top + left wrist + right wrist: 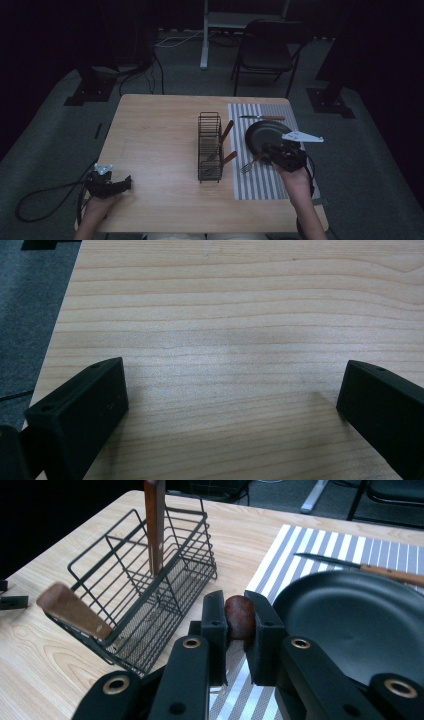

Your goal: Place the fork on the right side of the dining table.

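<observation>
The fork, metal-tined with a reddish-brown wooden handle, lies over the striped mat just left of the black plate, its tines pointing towards the wire basket, its handle end clamped.

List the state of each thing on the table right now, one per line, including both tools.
Right tool: shut on the fork's wooden handle.
Fork: held, tines over the striped mat.
Left tool: open, holding nothing, over bare table.
Wire basket: upright, two wooden-handled utensils leaning in it.
Black plate: on the striped mat, nothing on it.
Knife: lying flat on the mat behind the plate.
</observation>
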`<action>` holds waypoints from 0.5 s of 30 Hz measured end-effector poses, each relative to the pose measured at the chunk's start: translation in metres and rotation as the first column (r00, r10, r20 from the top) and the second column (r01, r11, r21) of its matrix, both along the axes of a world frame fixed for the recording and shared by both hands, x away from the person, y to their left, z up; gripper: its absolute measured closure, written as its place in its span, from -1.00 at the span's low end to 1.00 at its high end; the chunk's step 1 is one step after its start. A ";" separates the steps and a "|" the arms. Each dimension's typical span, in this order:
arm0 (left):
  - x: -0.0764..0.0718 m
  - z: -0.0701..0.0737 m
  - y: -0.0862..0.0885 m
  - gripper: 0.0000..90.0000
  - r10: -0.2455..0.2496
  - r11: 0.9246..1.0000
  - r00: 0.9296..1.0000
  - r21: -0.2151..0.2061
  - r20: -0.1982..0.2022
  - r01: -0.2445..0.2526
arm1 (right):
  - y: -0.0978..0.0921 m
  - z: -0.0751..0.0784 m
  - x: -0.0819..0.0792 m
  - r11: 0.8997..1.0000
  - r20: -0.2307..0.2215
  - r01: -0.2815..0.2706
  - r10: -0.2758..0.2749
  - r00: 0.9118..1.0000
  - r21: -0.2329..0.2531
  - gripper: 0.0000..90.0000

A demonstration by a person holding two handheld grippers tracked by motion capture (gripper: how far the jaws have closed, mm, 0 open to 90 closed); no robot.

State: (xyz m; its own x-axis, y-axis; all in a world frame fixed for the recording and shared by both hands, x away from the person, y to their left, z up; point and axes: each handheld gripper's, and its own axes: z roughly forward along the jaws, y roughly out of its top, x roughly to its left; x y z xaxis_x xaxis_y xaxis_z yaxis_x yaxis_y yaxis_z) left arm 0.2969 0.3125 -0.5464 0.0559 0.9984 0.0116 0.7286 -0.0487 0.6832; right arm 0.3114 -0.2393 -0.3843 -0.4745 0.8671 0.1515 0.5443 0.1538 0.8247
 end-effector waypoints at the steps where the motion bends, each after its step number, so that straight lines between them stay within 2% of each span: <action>1: 0.000 0.000 0.000 -1.00 0.000 1.000 1.000 0.000 0.000 0.000 | 0.001 -0.002 -0.002 1.000 0.001 0.007 -0.007 1.000 -0.004 0.79; 10: 0.000 0.000 0.000 -1.00 0.000 1.000 1.000 0.000 0.000 0.000 | 0.003 -0.014 -0.016 0.999 -0.004 0.040 -0.040 0.999 0.031 0.79; 15: 0.000 0.000 0.000 -1.00 0.000 1.000 1.000 0.000 0.000 0.000 | 0.002 -0.018 -0.018 0.998 -0.004 0.057 -0.057 0.998 0.024 0.79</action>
State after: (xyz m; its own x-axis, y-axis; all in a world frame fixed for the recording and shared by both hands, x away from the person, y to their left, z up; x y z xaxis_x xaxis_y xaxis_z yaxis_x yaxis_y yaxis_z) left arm 0.2969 0.3125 -0.5464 0.0561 0.9984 0.0119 0.7284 -0.0491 0.6834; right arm 0.2935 -0.2372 -0.4020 -0.4241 0.8887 0.1739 0.5547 0.1031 0.8256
